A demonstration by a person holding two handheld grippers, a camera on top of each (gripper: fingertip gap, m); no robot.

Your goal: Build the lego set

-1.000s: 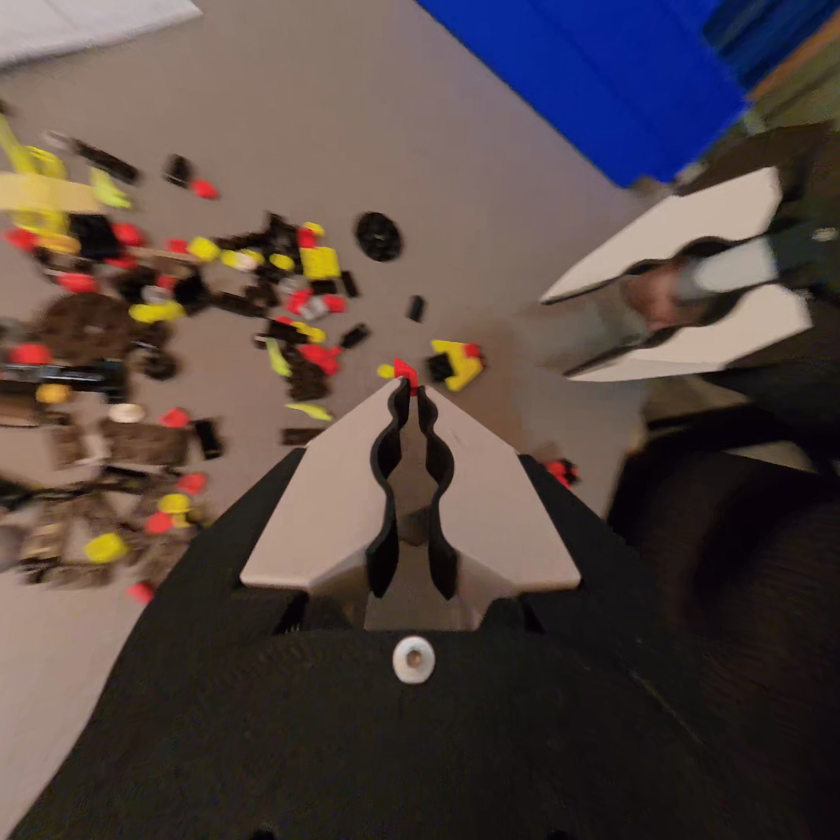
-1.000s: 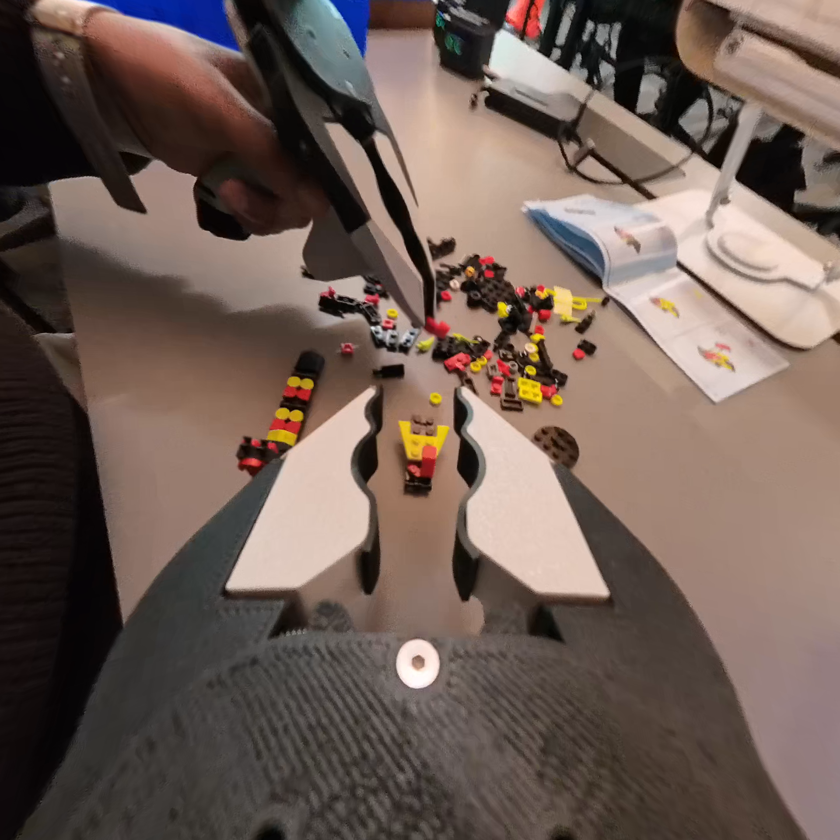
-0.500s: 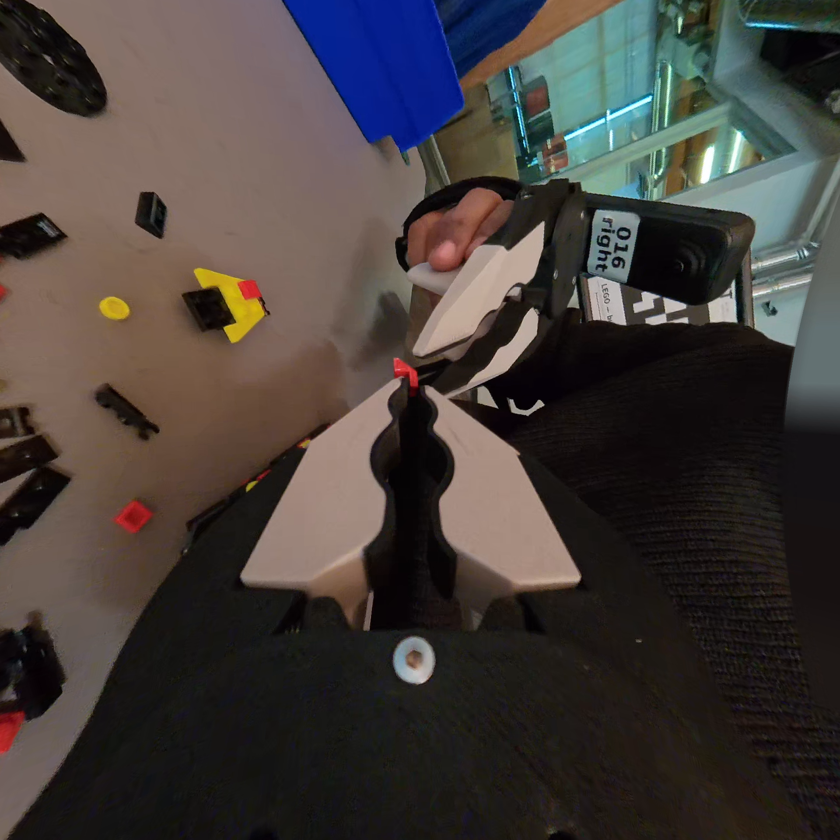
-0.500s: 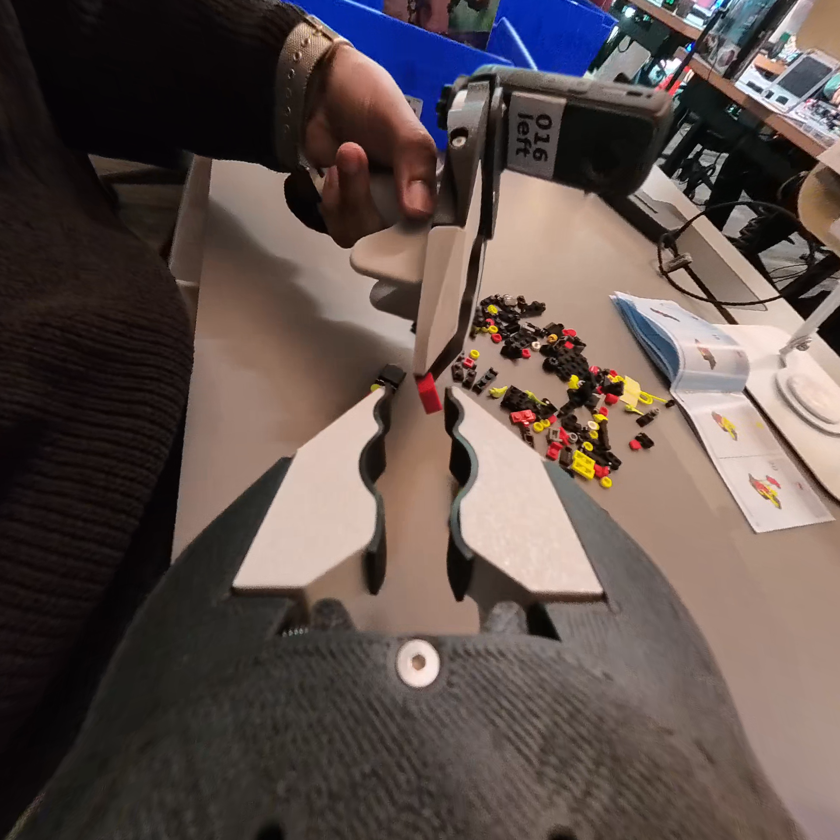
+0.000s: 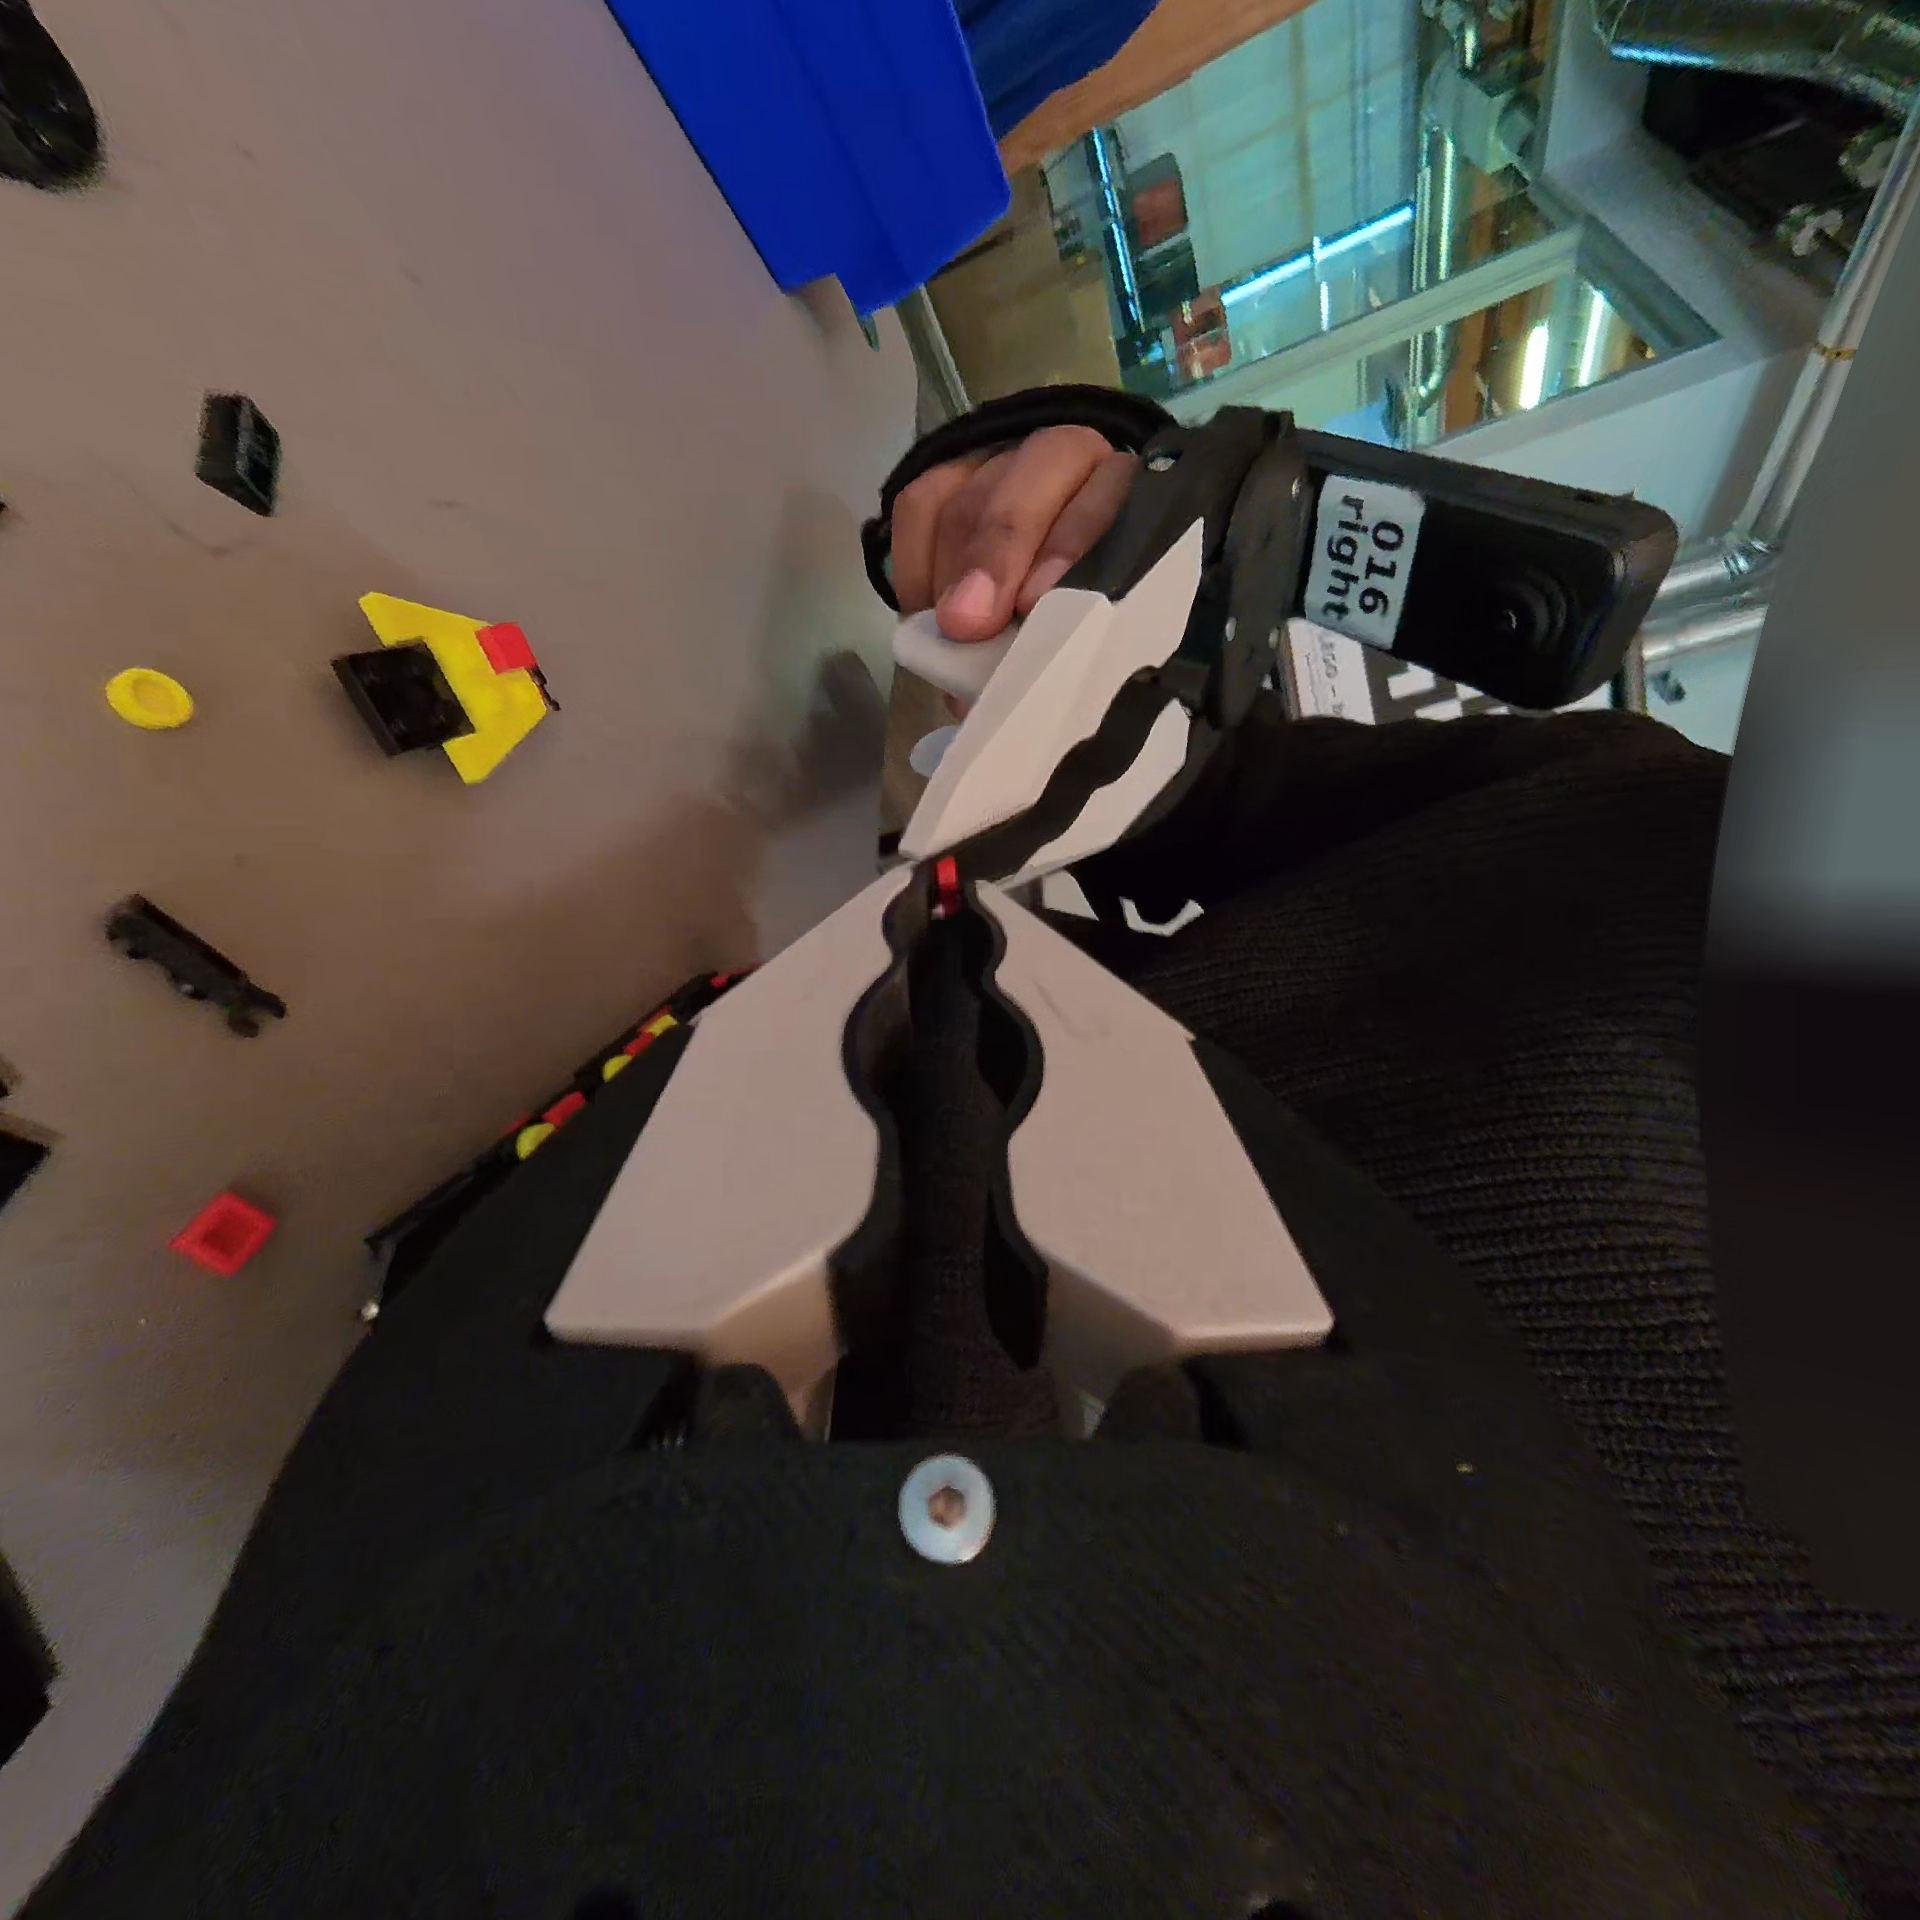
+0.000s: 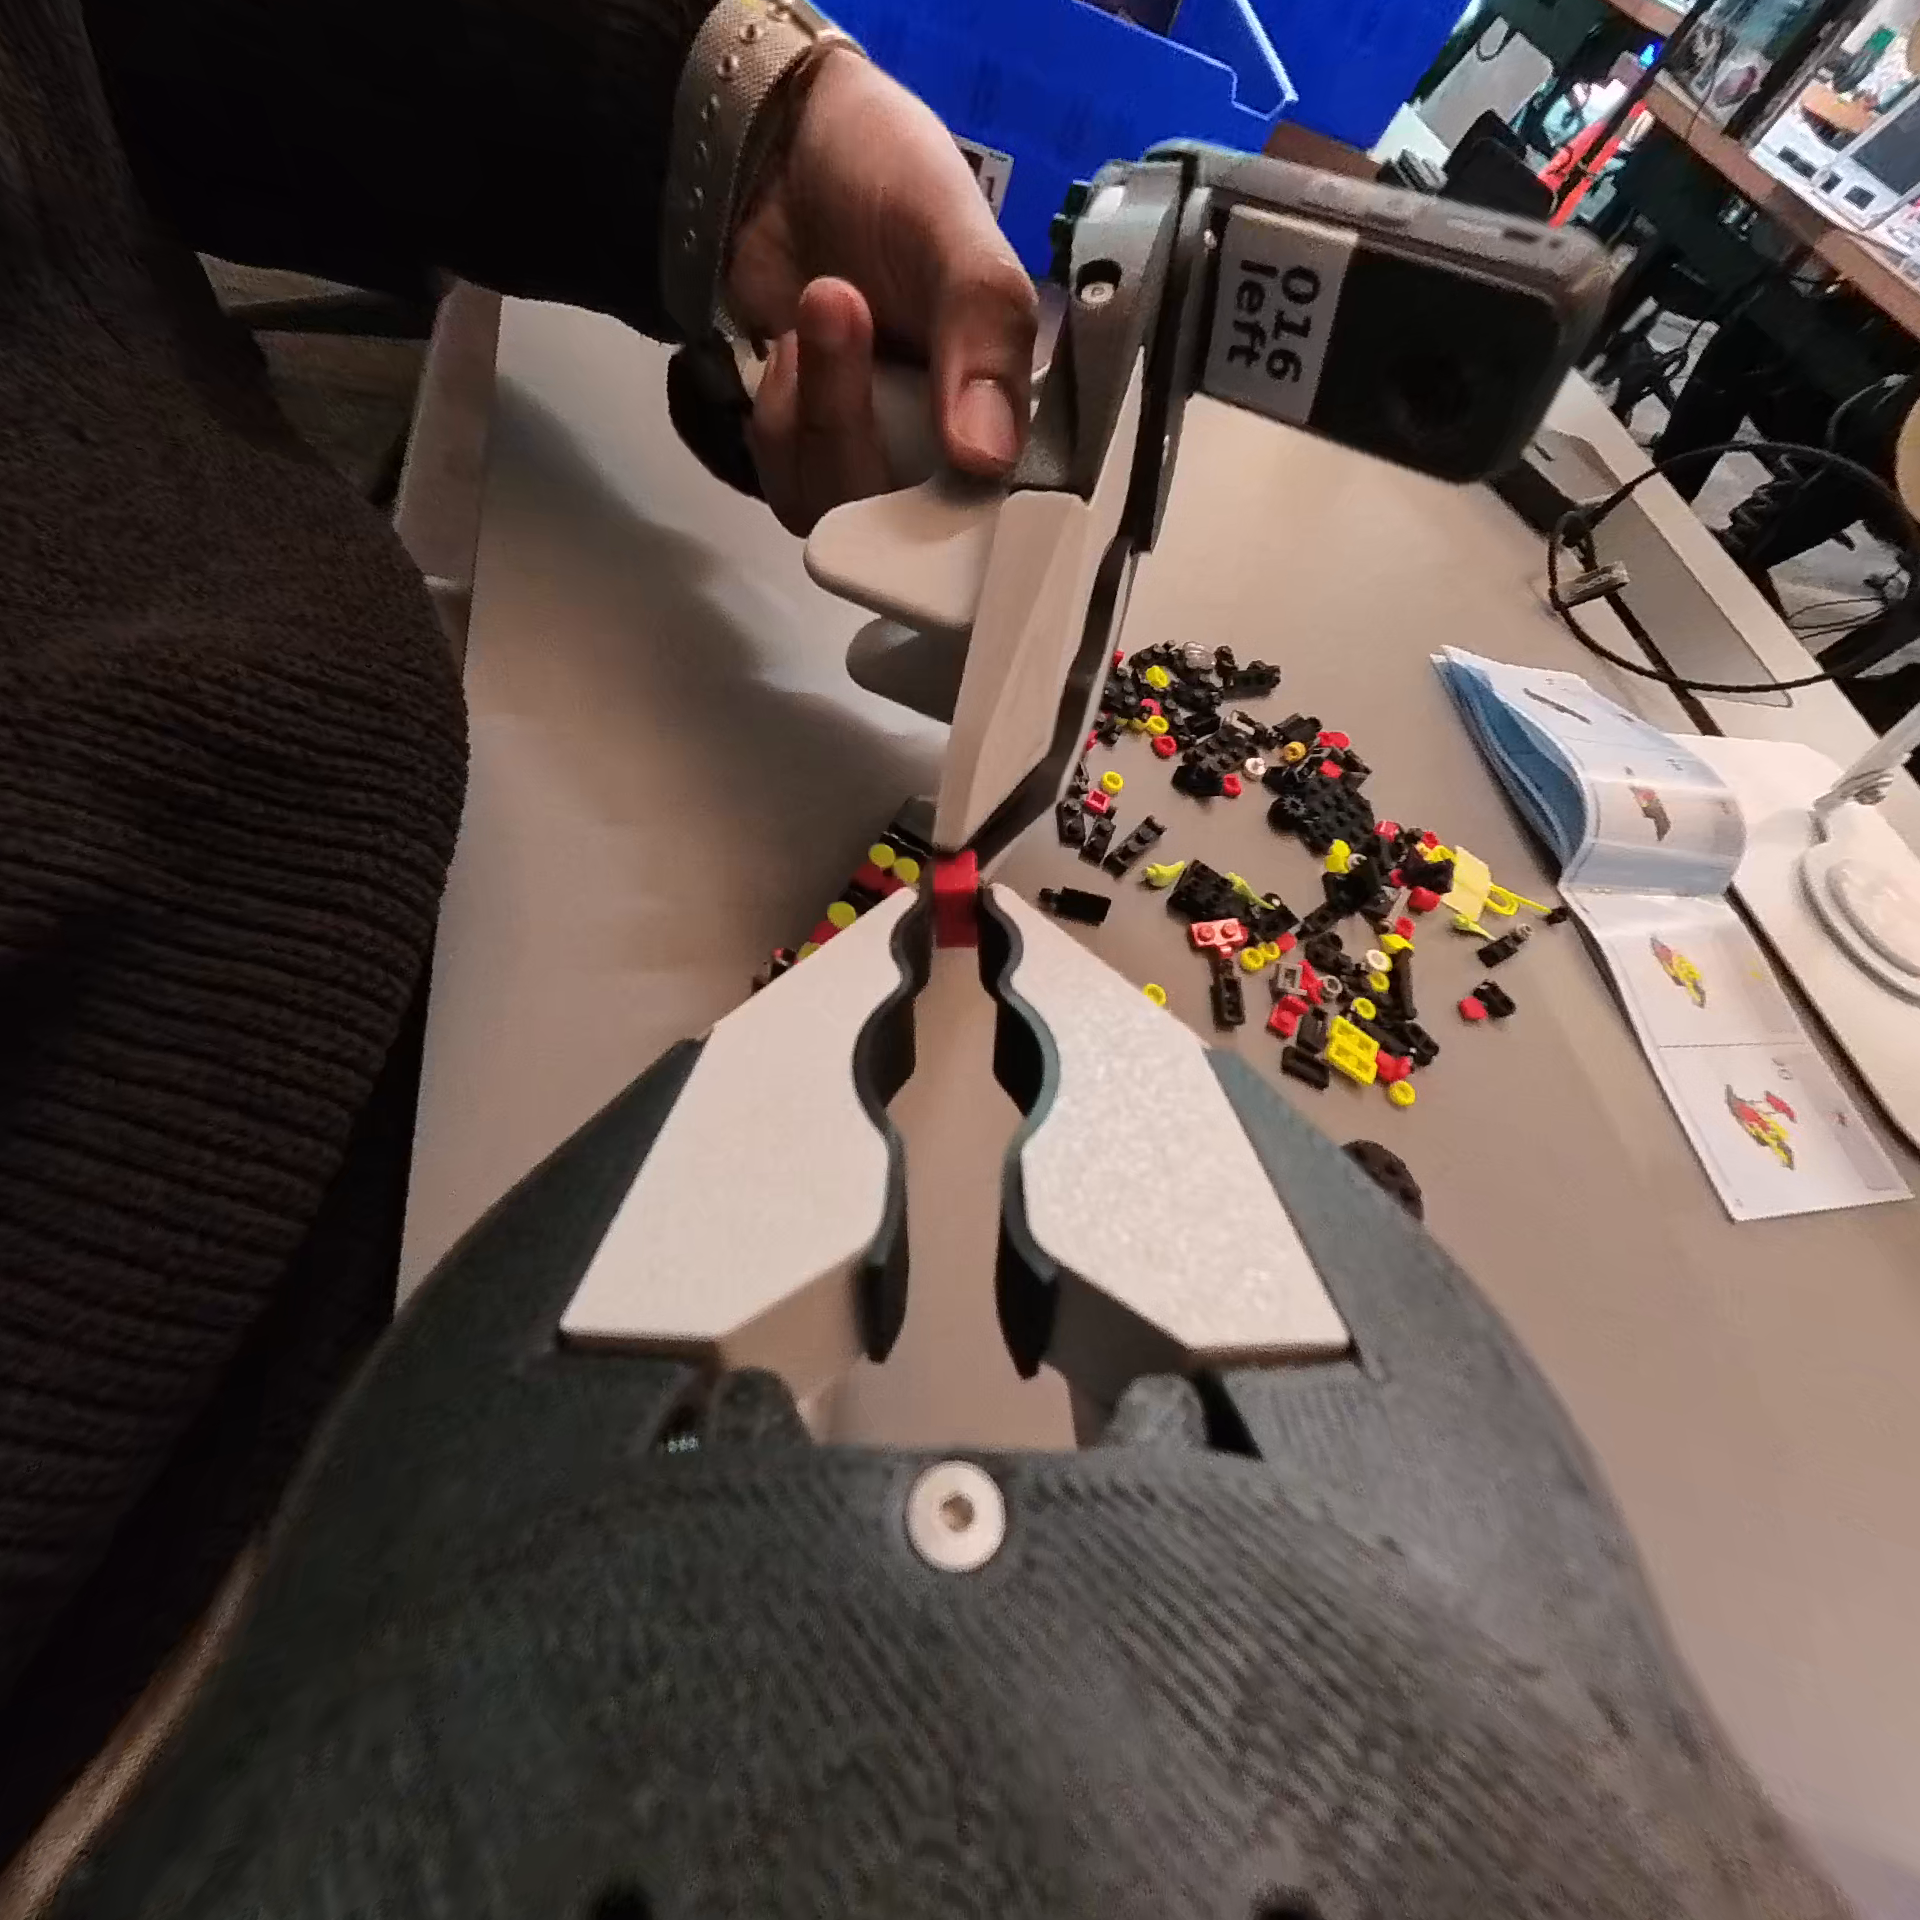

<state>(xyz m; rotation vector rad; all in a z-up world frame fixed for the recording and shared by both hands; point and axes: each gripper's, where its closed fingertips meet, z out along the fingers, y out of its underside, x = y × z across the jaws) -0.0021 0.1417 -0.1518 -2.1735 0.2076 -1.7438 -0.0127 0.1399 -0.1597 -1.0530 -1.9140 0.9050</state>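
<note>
A small red brick (image 6: 954, 902) is held in the air between both grippers, above the table's near edge. My right gripper (image 6: 951, 920) is shut on its lower part. My left gripper (image 6: 962, 847) comes down from above, shut on its top. In the left wrist view the red brick (image 5: 943, 889) shows as a sliver at the tip of my left gripper (image 5: 943, 900), with the right gripper (image 5: 927, 850) meeting it tip to tip. A yellow wedge assembly (image 5: 457, 691) with black and red parts lies on the table.
A pile of loose black, red and yellow pieces (image 6: 1278, 883) lies mid-table. A black, red and yellow strip assembly (image 6: 857, 899) lies below the grippers. An instruction booklet (image 6: 1600, 779), a white lamp base (image 6: 1860, 894) and a blue bin (image 6: 1091, 104) stand farther off. My left and right fingertips are right by each other.
The left gripper lifted the red brick off the table and turned toward the right gripper. The right gripper rose, moved in and shut on the brick.
</note>
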